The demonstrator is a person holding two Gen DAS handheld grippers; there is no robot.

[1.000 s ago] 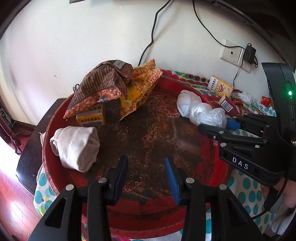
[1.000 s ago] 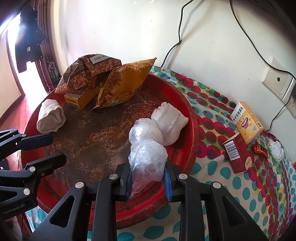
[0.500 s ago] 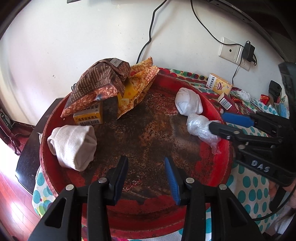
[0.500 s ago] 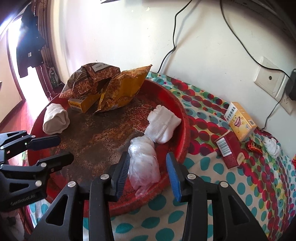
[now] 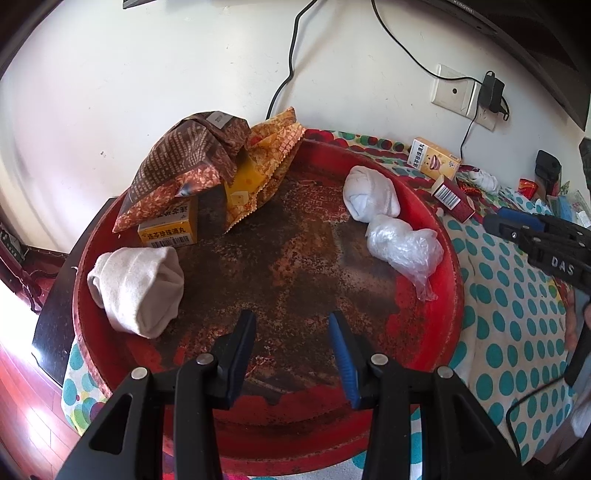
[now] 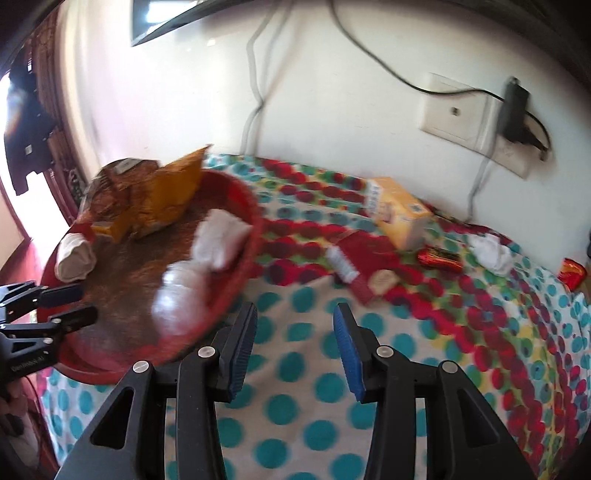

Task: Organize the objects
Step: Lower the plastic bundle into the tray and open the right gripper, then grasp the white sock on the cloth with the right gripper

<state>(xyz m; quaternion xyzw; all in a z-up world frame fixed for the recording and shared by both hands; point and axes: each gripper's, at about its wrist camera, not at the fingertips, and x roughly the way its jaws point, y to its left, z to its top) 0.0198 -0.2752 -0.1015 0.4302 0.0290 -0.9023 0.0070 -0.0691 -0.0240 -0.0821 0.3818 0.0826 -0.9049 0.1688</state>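
Plastic bag (image 5: pixel 404 248) on red tray (image 5: pixel 448 317), left of spread, empty right hand-held gripper (image 6: pixel 295 332).

"DAS" in white letters on the right tool (image 5: pixel 496 218); "Xiaomi" on the monitor edge (image 5: pixel 461 7); Chinese characters and a barcode on the yellow box (image 5: pixel 168 230).

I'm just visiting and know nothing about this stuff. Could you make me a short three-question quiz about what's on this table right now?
1. True or false: the clear plastic bag lies inside the red tray.
2. Which lies outside the tray? A) beige sock roll B) dark red box C) brown snack bag
3. What does the right tool hold?

Key: 1 true. 2 B, on the dotted cloth. 3 nothing; it stands open over the cloth.
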